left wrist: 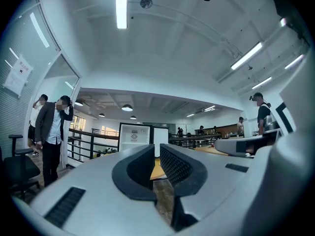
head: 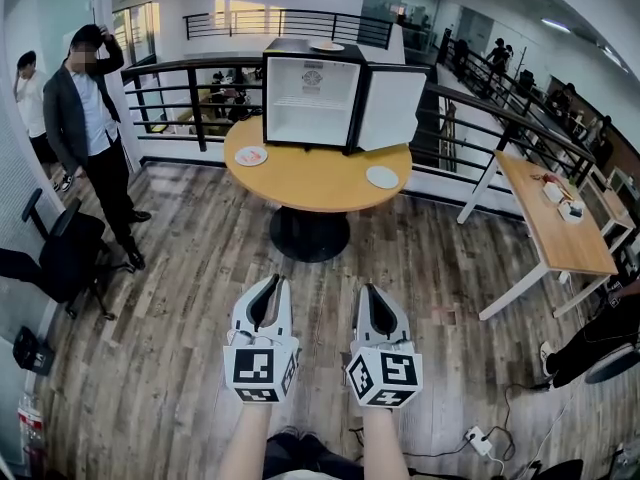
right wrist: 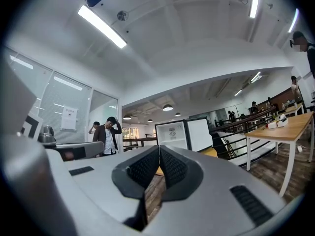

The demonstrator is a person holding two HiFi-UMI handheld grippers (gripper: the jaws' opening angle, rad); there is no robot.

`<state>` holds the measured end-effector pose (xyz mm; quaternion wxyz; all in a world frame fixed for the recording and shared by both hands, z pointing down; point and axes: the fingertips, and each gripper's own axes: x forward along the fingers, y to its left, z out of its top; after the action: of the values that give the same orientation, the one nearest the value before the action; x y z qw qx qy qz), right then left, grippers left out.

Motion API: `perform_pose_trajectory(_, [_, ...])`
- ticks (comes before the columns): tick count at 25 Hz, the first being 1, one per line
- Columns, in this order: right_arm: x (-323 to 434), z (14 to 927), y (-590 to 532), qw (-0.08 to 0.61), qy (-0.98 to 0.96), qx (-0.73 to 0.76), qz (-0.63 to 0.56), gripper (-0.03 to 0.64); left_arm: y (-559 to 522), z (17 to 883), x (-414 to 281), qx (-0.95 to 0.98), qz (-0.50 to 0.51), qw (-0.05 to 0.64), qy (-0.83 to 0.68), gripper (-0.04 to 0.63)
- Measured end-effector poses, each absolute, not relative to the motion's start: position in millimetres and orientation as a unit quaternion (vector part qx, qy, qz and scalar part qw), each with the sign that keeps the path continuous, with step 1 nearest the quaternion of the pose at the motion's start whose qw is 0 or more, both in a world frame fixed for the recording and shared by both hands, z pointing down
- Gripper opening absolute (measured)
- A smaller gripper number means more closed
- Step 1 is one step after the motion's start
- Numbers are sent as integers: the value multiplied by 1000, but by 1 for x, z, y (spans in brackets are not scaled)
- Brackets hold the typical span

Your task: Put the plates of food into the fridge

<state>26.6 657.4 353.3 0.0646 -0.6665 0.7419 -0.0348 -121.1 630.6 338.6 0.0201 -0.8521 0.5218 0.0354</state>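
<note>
A black mini fridge (head: 312, 98) stands on the round wooden table (head: 318, 180), its door swung open to the right and its white inside bare. One plate of food (head: 250, 155) lies at the table's left, a second plate (head: 382, 176) at its right, and a third plate (head: 326, 45) on top of the fridge. Both grippers hover over the floor, well short of the table and pointing level at it. My left gripper (head: 270, 280) (left wrist: 155, 149) shows a narrow gap with nothing in it. The jaws of my right gripper (head: 367, 288) (right wrist: 159, 149) meet at the tips, empty.
A person in a dark jacket (head: 95, 118) stands at the left beside a black office chair (head: 65, 253). A black railing (head: 190, 93) runs behind the table. A long wooden desk (head: 555, 218) stands at the right. A power strip (head: 478, 440) lies on the floor.
</note>
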Motion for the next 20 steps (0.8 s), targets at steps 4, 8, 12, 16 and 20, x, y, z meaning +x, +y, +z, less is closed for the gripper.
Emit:
perform_pose_trajectory(4, [37, 356, 658, 68, 744, -663, -37, 12, 632, 343, -110, -851, 34, 21, 524, 37])
perform_pose_trajectory(8, [50, 359, 654, 69, 746, -661, -37, 12, 630, 348, -103, -848, 33, 21, 528, 37])
perform_pose_trajectory(12, [57, 362, 643, 71, 745, -662, -45, 12, 619, 354, -99, -847, 26, 16, 530, 37])
perform_pose_trajectory(16, [62, 364, 622, 72, 744, -663, -44, 12, 596, 356, -96, -847, 27, 18, 531, 37])
perform_pose_trajectory(20, [71, 366, 586, 67, 741, -667, -42, 12, 558, 356, -84, -850, 30, 17, 526, 37])
